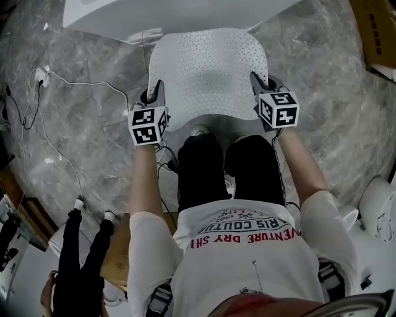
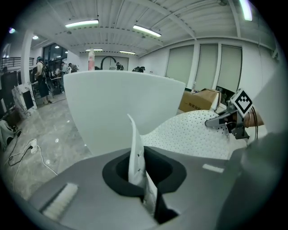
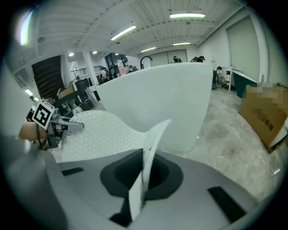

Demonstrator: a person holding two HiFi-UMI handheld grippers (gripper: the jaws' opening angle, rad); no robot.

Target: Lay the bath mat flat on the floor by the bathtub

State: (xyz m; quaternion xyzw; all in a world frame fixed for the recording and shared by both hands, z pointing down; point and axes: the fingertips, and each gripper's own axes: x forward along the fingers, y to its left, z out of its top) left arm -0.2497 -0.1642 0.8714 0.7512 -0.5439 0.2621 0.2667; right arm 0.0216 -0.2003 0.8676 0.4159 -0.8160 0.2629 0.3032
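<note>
Head view: bath mat (image 1: pixel 207 74) is spread out just on the person's side of the bathtub (image 1: pixel 154 15), far edge close to the tub foot, near edge off the floor (image 1: pixel 80 142). Left gripper (image 1: pixel 156 90) has the near-left corner and right gripper (image 1: pixel 258 80) the near-right corner. The mat is bowed in the middle, not flat.

Left gripper view: jaws pressed together, pinching a thin mat edge (image 2: pixel 136 152). The tub wall stands right behind, and the mat humps across toward the other gripper.

Right gripper view: jaws pressed together on the opposite mat corner (image 3: pixel 150 148), tub wall straight behind it.

Progress, as a judgement: placement by the tub looks about right, so roughly halfway or more. 3 things are left: lower the near edge to the floor, release both corners, and flatten the hump. Whether the far edge touches the floor can't be told.
</note>
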